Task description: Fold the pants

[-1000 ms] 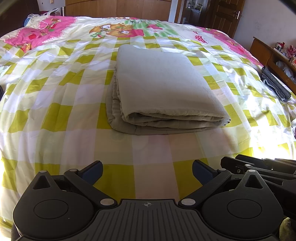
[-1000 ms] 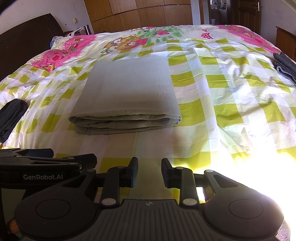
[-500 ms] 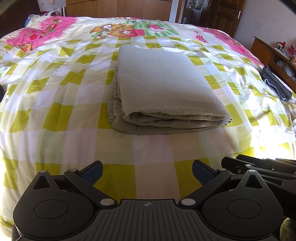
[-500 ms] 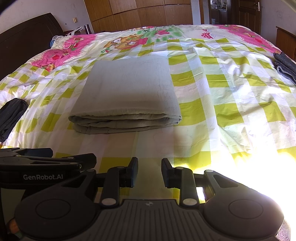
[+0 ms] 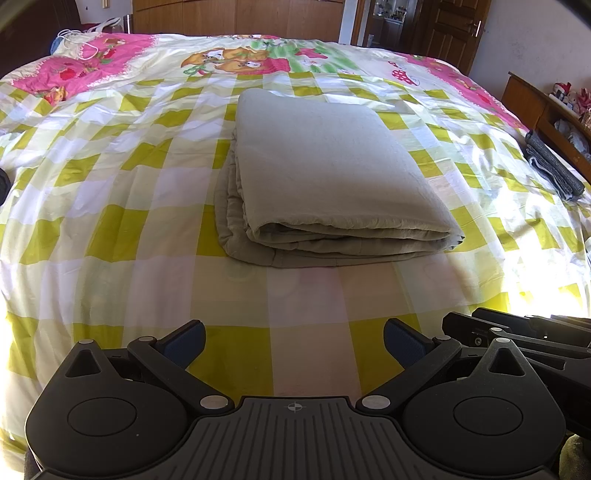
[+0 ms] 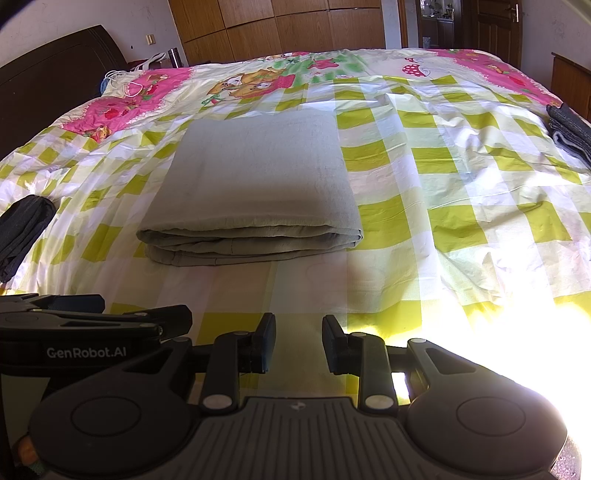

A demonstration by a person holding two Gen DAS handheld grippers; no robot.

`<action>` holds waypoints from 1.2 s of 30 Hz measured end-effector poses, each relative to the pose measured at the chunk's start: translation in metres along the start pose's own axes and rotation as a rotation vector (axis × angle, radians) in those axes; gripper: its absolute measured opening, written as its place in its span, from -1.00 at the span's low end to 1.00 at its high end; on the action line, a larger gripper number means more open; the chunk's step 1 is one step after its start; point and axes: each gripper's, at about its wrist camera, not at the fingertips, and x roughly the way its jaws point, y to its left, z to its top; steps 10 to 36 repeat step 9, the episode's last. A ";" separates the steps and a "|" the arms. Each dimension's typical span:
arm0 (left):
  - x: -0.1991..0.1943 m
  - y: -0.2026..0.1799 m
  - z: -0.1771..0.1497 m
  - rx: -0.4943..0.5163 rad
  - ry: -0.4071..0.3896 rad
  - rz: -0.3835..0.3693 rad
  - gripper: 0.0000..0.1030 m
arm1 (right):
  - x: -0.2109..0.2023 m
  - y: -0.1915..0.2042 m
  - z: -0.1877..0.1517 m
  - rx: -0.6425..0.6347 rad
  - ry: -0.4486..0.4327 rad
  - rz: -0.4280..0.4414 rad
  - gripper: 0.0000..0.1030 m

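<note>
1. While both grippers sit low at the bottom of their frames, the pants (image 5: 325, 177) lie folded into a thick grey-green rectangle in the middle of the frame, flat on the bedspread (image 5: 110, 206), layered edges facing the cameras.
2. Left gripper (image 5: 293, 341): jaws spread wide, blue-padded fingers (image 5: 184, 341) far apart, nothing between them, only yellow-and-white checks underneath. It's well short of the pants, not touching.
3. Right gripper (image 6: 298, 343): fingers much closer together, but there's a clear gap with bedspread (image 6: 461, 192) showing through, so it's parted and holding nothing. Also apart from the pants (image 6: 258, 177), which sit a bit left of centre in this view.
4. Each camera catches the other tool: the right gripper's body pokes in at the lower right of the left view, and the left gripper (image 6: 88, 325) shows at the lower left of the right view, with GenRobot.AI lettering on it.
5. Other stuff: a folded dark grey cloth (image 5: 550, 170) at the right edge of the bed, and a dark bundle (image 6: 22, 229) at the left edge in the right view, maybe another garment, hard to say.
6. Lower right of the right view is blown out by sunlight, can't make out anything there.
7. Wooden wardrobe (image 6: 280, 26) along the top of the frame.
</note>
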 end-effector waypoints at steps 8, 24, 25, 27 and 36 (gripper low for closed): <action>0.000 0.000 0.000 0.000 0.001 0.001 0.99 | 0.001 0.000 -0.001 -0.002 0.000 -0.001 -0.20; 0.000 0.000 0.000 0.001 0.001 0.000 0.99 | 0.001 0.000 -0.001 -0.002 0.000 -0.001 -0.20; 0.000 0.000 0.000 0.001 0.001 0.000 0.99 | 0.001 0.000 -0.001 -0.002 0.000 -0.001 -0.20; 0.000 0.000 0.000 0.001 0.001 0.000 0.99 | 0.001 0.000 -0.001 -0.002 0.000 -0.001 -0.20; 0.000 0.000 0.000 0.001 0.001 0.000 0.99 | 0.001 0.000 -0.001 -0.002 0.000 -0.001 -0.20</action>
